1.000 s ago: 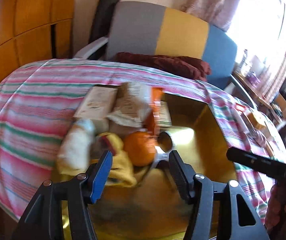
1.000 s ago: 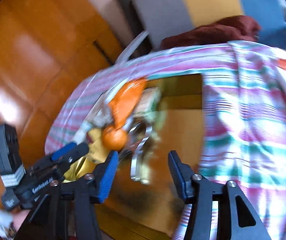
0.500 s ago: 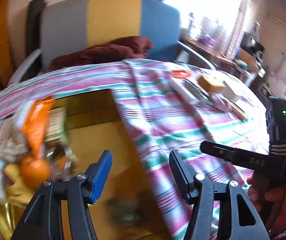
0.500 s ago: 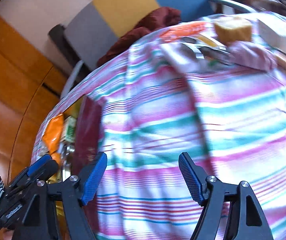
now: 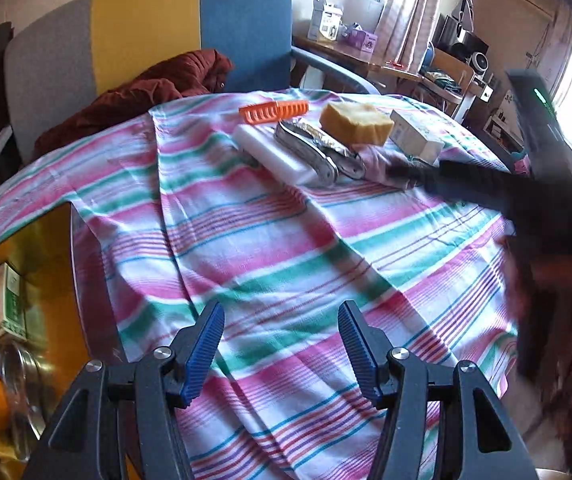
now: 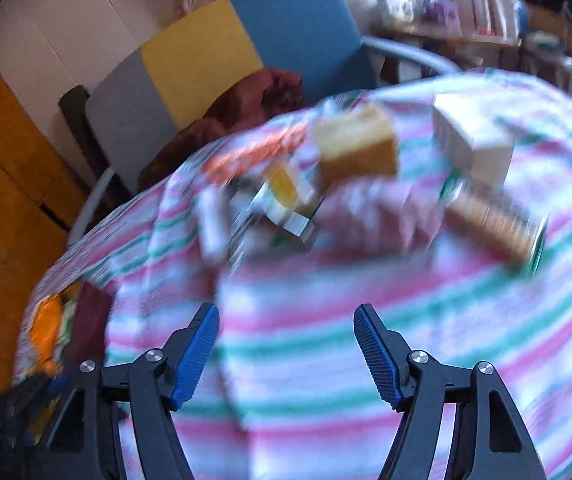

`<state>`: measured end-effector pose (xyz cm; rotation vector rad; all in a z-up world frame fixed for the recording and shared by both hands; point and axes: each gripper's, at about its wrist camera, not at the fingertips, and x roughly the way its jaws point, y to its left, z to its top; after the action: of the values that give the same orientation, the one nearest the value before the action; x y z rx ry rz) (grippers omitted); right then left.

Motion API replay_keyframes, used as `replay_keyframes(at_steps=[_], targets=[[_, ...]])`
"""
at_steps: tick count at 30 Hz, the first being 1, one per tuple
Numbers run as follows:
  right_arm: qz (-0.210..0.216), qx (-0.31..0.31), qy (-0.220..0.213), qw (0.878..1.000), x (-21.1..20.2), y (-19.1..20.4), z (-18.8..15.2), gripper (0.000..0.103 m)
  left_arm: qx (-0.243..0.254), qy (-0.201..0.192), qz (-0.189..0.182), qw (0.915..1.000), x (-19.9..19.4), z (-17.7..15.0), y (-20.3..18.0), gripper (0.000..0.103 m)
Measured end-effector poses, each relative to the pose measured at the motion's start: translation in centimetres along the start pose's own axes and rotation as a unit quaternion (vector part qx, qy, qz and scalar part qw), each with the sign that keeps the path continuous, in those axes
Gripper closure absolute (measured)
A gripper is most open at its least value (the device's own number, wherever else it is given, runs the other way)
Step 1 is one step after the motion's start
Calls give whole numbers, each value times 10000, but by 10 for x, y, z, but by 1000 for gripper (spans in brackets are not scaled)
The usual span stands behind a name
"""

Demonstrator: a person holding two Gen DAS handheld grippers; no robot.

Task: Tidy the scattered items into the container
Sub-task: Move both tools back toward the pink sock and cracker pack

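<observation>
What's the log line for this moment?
left gripper: open, empty | right gripper: open, empty | sponge: on cloth | container: partly filled

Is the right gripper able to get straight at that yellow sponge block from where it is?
Probably yes: the right gripper is open and empty, and only bare striped cloth lies between it and the sponge.

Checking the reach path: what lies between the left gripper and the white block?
In the left wrist view, only bare striped tablecloth lies between the open left gripper and the white block.
</observation>
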<state>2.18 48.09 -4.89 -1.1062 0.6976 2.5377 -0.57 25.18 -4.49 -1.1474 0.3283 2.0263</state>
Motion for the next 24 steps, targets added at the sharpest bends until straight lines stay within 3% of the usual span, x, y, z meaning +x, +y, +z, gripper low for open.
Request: replay_keyframes(at_steps=[4, 6, 8, 11, 14, 20, 24], targets=[[-430, -42, -54, 9991, 21, -19, 46, 31, 38, -11, 52, 10000, 0, -2, -1, 43], [-771, -118, 106, 9969, 38, -26, 63, 33, 36, -26, 87, 10000, -1, -2, -1, 43], [-807, -97, 319, 9962, 55, -33, 75, 36, 19, -34, 106, 9999, -3, -3, 1, 43], [-743, -79, 717, 9946, 76, -37, 76, 42, -45, -2, 116, 9999, -3, -4, 5, 43], [-771, -428, 687, 9937, 68, -31, 62, 42, -126, -3, 113, 9999, -3, -4, 9, 43], [-18, -735, 795, 9941, 23, -17, 16, 42, -137, 6, 10, 9999, 1, -4, 7, 43], [1120, -926, 1002, 9843, -9, -6, -16, 42, -123, 0, -28, 9999, 1, -5, 6, 43]])
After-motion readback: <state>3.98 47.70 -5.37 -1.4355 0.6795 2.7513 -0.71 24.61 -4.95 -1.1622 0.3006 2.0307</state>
